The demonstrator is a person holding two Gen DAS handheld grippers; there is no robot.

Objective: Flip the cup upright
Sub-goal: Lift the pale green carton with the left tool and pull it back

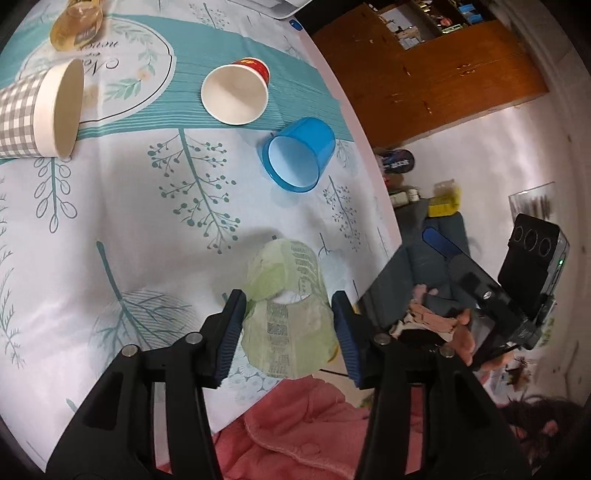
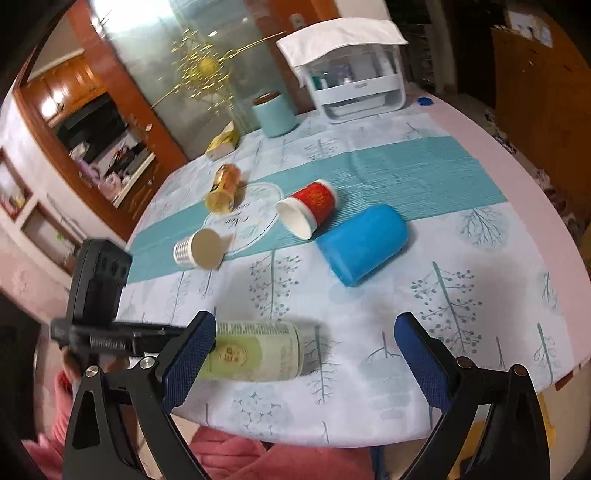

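Note:
A pale green cup with printed text lies on its side near the table's front edge. My left gripper has its blue pads on both sides of it and grips it. In the right wrist view the same green cup lies flat, with the left gripper's body reaching it from the left. My right gripper is open and empty, hovering above the front of the table beside the cup.
Other cups lie on their sides on the patterned tablecloth: a blue cup, a red paper cup, a checked grey cup and an amber cup. A white organiser and teal canister stand at the back.

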